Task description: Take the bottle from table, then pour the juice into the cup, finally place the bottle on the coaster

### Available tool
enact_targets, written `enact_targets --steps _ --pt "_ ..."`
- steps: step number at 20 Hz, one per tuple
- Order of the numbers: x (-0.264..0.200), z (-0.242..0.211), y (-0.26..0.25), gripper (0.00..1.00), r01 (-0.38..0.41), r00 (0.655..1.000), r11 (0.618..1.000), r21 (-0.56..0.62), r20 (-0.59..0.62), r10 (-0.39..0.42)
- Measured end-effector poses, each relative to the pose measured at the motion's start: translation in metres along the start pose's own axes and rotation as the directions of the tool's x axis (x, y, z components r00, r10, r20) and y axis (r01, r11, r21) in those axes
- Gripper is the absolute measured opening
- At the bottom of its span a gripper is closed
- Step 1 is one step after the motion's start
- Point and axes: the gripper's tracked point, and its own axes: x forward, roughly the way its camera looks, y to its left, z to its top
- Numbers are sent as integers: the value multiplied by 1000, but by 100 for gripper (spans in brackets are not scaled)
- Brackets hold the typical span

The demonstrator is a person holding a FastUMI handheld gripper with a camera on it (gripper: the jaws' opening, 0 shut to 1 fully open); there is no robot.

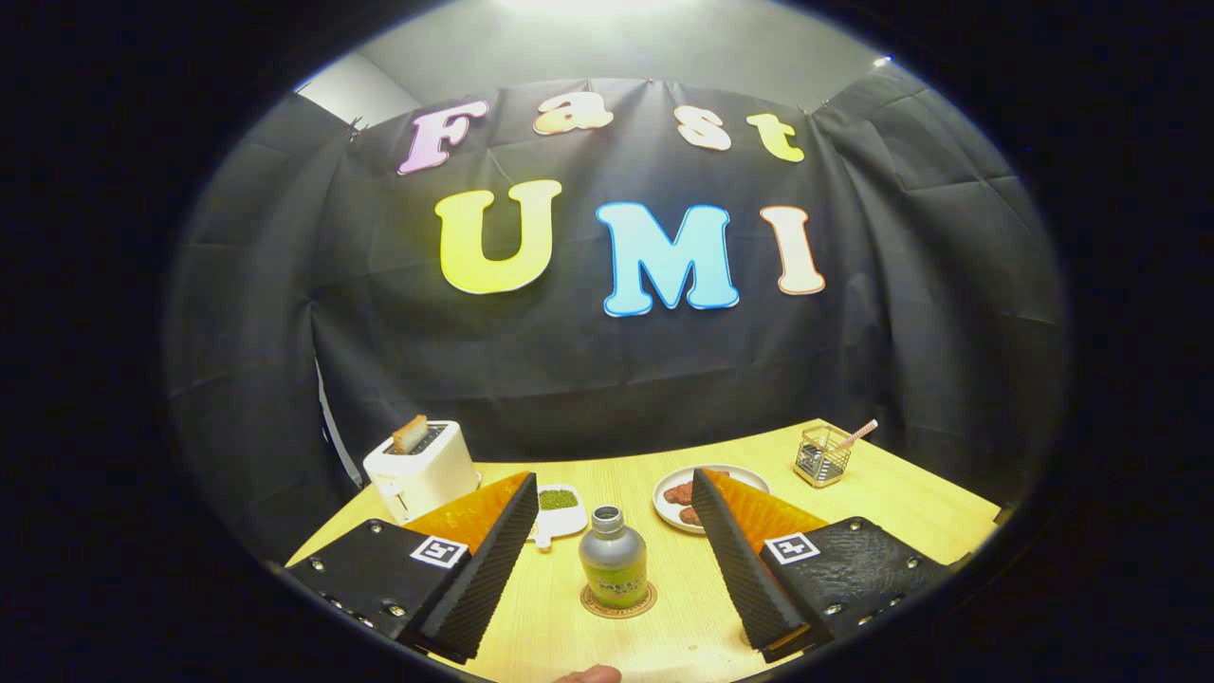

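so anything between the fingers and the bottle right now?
Nothing visible. The gripper is open and the bottle stands upright on the coaster in the gap between its fingers; the small dish and plate sit beyond.

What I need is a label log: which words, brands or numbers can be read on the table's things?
Bottle label, between the open gripper's fingers: print too blurred to read.
Coaster rim, under the bottle: print too small to read.
Tags on the fingers: square marks, no words.
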Motion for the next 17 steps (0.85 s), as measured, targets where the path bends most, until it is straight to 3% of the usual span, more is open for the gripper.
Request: enact_targets --steps 5,11,17 --pt "-29 35 16 98 -56 997 998 -22 48 57" --pt "-64 72 20 98 -70 989 997 -31 128 73" --pt "-82 76 22 98 -92 988 996 -22 122 94"
